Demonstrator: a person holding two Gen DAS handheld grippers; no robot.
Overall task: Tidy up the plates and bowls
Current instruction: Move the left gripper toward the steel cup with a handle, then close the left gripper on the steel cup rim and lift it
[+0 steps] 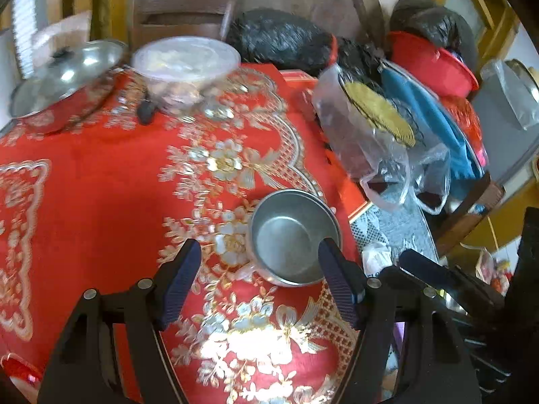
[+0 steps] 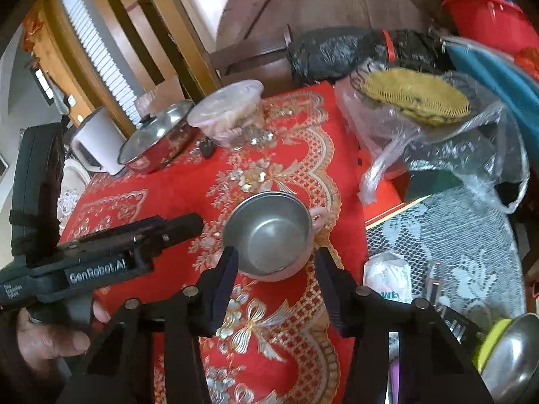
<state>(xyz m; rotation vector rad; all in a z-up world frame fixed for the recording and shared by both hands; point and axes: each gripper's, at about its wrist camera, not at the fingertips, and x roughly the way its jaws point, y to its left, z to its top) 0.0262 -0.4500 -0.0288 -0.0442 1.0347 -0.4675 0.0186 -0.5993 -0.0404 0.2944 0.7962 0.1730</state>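
You hold both the left claw (image 1: 259,256) and the right claw (image 2: 276,262) wide apart and empty over the red table (image 1: 101,175), flanking the upright steel bowl (image 1: 289,235) near its right edge, seemingly to straddle its rim.

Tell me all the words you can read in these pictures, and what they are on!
"GenRobot.AI" in white letters on the side of the left claw tool, seen from the right wrist camera.
Small white print on the handle end of that tool: too small to read.
"WE" in green on a white packet lying on the lace cloth: cut off, the rest is hidden.
White letters on the dark part by the right claw: too blurred to read.
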